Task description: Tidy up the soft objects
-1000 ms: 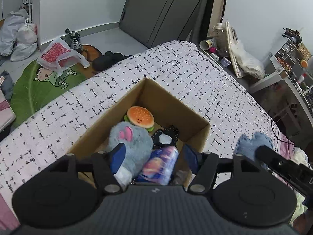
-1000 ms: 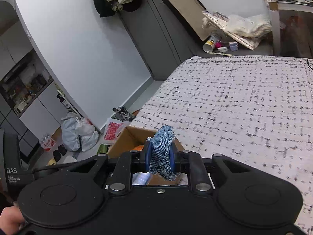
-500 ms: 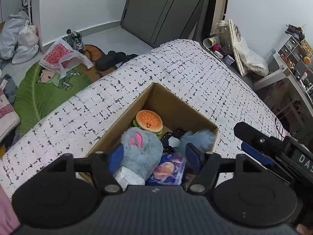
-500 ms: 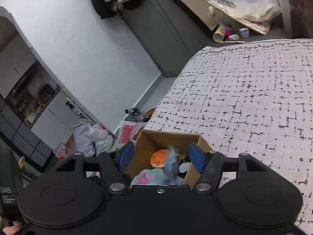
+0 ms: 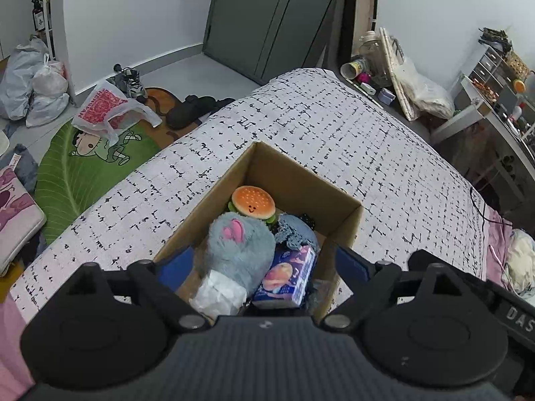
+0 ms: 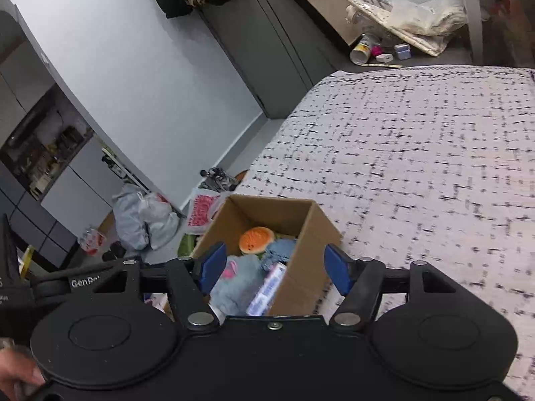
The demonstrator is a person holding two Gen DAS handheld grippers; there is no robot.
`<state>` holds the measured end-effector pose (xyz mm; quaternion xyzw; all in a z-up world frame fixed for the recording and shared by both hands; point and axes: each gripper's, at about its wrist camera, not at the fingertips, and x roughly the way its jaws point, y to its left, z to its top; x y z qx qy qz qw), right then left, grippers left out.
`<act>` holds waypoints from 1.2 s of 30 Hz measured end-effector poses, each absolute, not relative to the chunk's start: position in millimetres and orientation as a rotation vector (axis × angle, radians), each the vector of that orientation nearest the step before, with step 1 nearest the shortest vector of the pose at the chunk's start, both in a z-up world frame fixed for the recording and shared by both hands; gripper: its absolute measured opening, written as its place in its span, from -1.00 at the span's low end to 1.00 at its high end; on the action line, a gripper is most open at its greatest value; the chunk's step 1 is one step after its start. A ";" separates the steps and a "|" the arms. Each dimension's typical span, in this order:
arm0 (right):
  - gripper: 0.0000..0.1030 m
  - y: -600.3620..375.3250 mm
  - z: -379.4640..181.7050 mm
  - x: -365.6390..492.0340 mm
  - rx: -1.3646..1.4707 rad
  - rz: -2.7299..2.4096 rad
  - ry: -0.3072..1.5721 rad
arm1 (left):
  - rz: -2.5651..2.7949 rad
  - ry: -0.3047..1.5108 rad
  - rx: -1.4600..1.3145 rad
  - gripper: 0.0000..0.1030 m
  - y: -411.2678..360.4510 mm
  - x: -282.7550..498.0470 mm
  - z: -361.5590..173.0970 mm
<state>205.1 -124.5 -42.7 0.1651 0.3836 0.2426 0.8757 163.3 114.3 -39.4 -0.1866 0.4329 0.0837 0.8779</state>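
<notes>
Your left gripper (image 5: 264,264) hangs above the near end of the cardboard box (image 5: 347,224), and its jaws are opening; the blue pads (image 5: 351,262) stand wide on both sides of the box and press on nothing. Your right gripper (image 6: 276,267) is also opening, with nothing held between its pads, and it looks down at the same box from further away. The box stands on the bed (image 5: 334,140), which has a white cover with small black marks, and its top is open. Inside the box you can see the soft things close together. A burger toy (image 5: 254,202) with a small smiling face lies at the far side. Just in front of it sits a grey plush toy (image 5: 239,250) with a pink ear, and a white plastic wrap (image 5: 219,292) touches its near side. To the right of the plush toy lies a blue denim piece (image 5: 296,234), partly on top of a blue packet (image 5: 289,275) with a printed picture. Something black (image 5: 309,220) shows behind the denim piece, but it is too hidden to tell what it is. On the floor beside the bed lie a green rug (image 5: 70,173) and a plastic bag (image 5: 107,110) with red print.
</notes>
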 end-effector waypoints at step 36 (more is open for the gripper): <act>0.99 -262.6 20.2 84.8 0.311 0.434 0.694 | 0.072 0.813 -0.206 0.99 34.7 59.1 32.8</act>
